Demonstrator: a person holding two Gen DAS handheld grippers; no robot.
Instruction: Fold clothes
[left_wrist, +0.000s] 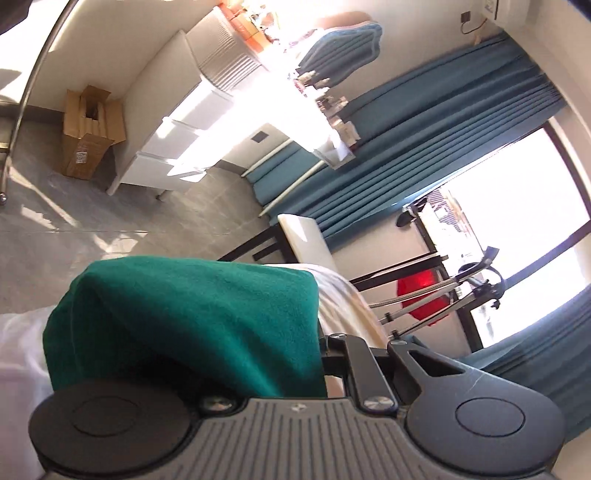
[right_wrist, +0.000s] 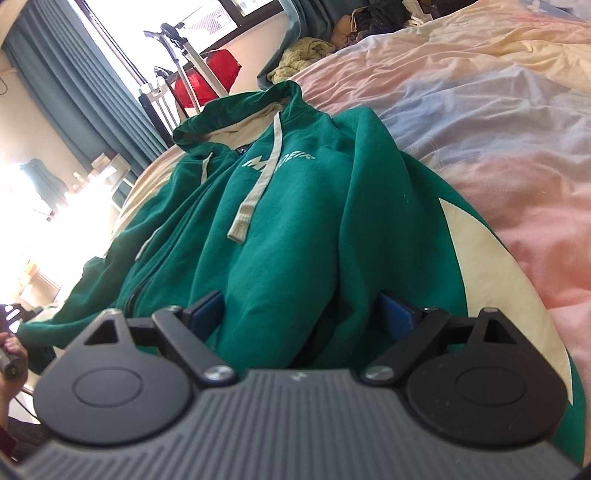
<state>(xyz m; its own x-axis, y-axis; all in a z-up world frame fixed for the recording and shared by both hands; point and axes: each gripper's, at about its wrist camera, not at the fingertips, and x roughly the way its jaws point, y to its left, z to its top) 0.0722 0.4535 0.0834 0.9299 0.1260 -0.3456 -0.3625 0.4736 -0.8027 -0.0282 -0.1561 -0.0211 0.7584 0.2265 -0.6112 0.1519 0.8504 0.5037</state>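
Note:
A green zip hoodie with a cream hood lining, cream drawstrings and white chest lettering lies face up on the bed, hood away from me. My right gripper is open, its blue pads straddling a raised fold of the hoodie's bottom hem. In the left wrist view, green hoodie cloth is draped over the left gripper and hides its fingertips; the right finger linkage stands close to the middle, so it appears shut on the cloth.
The bed has a crumpled pastel sheet. A clothes pile lies at its far end. A garment steamer stand, red bag, teal curtains, white dresser and cardboard box stand around.

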